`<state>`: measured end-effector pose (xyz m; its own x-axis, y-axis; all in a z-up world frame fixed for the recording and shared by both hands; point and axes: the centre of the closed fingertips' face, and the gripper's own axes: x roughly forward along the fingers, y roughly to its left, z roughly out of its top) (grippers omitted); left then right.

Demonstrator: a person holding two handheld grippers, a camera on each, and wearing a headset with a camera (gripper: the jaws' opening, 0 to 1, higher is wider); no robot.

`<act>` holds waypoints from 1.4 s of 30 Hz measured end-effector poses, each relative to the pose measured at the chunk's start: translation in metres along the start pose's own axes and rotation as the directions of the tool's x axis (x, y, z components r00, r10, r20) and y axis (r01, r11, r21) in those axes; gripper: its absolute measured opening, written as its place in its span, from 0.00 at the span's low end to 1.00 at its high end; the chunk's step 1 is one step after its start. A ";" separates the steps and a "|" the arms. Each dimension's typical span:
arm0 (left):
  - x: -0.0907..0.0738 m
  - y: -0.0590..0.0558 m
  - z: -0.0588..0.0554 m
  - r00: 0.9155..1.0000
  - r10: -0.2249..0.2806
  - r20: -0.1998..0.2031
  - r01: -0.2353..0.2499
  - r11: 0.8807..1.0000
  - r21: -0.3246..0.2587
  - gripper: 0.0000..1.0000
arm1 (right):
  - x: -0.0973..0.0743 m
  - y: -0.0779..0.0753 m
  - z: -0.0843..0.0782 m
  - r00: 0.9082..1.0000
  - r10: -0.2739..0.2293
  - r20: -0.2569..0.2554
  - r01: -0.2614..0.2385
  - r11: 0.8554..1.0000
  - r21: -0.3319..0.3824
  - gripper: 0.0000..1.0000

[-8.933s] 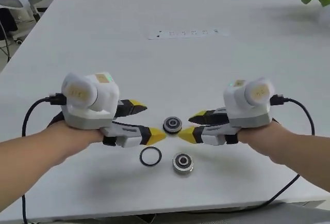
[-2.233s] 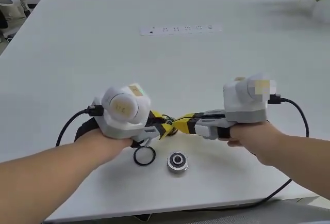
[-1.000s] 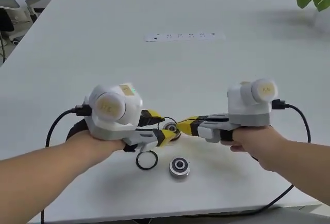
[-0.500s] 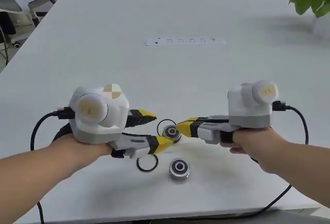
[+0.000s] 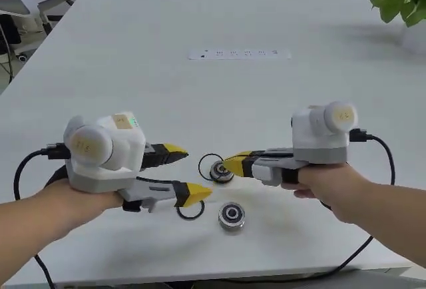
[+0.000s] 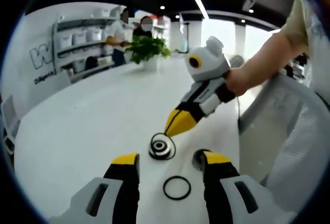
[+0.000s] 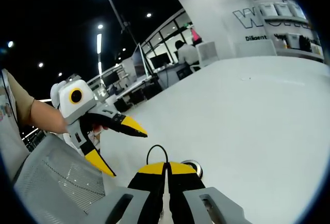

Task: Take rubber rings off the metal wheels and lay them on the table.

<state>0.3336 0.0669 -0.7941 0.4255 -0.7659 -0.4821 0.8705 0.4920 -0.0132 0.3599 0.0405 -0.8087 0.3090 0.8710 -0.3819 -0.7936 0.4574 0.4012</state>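
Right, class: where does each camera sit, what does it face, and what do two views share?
Head view: on the headset, looking down at the table; both arms, left tool open, right tool shut.
Left gripper view: rides the left tool, own jaws below, facing the right tool and a wheel.
Right gripper view: rides the right tool, shut on a ring, facing the left tool.
Shared: each gripper view shows the other tool.

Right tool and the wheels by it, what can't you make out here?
Right gripper view: the shut yellow tips of the right tool hide whether it pinches the black rubber ring or the silver metal wheel.
Left gripper view: a jaw of the left tool covers most of the second metal wheel.
Head view: the left tool covers part of the loose black ring.
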 end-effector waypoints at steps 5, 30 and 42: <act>-0.008 0.000 -0.003 1.000 0.003 0.004 -0.002 1.000 -0.007 0.52 | 0.001 0.003 -0.002 1.000 0.012 -0.009 -0.012 1.000 -0.002 0.00; -0.039 0.004 -0.021 0.999 0.039 -0.007 -0.039 0.999 -0.009 0.60 | 0.020 0.022 -0.016 0.994 0.064 -0.088 -0.066 0.998 -0.012 0.00; -0.048 0.004 -0.029 0.998 0.057 -0.011 -0.057 0.998 -0.022 0.60 | 0.029 0.028 -0.033 0.985 0.069 -0.159 -0.071 0.997 -0.009 0.00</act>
<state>0.3097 0.1172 -0.7963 0.4718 -0.7319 -0.4917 0.8391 0.5439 -0.0044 0.3293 0.0729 -0.8364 0.1663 0.8609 -0.4809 -0.8185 0.3925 0.4196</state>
